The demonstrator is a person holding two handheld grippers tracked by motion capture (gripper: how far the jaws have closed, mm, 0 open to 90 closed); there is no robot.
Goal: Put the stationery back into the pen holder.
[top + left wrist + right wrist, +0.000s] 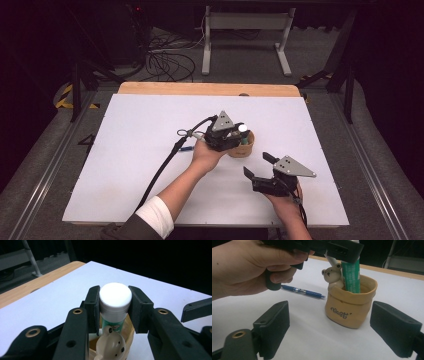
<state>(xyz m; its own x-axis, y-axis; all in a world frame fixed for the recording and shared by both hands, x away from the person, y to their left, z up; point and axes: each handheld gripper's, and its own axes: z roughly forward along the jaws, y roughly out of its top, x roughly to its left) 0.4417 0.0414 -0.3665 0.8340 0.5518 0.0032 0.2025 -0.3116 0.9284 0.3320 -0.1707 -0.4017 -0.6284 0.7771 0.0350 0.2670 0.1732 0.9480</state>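
A green tube with a white cap stands upright, slightly tilted, in a tan pot bearing a small bear figure at its rim.

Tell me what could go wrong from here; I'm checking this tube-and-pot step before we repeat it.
1. The left gripper grips the green tube only at its white cap; the tube could swing or slip.
2. The tan pot stands unheld, the right gripper open beside it; a dragging tube might tip it.
3. The bear figure sits against the tube and could catch it.
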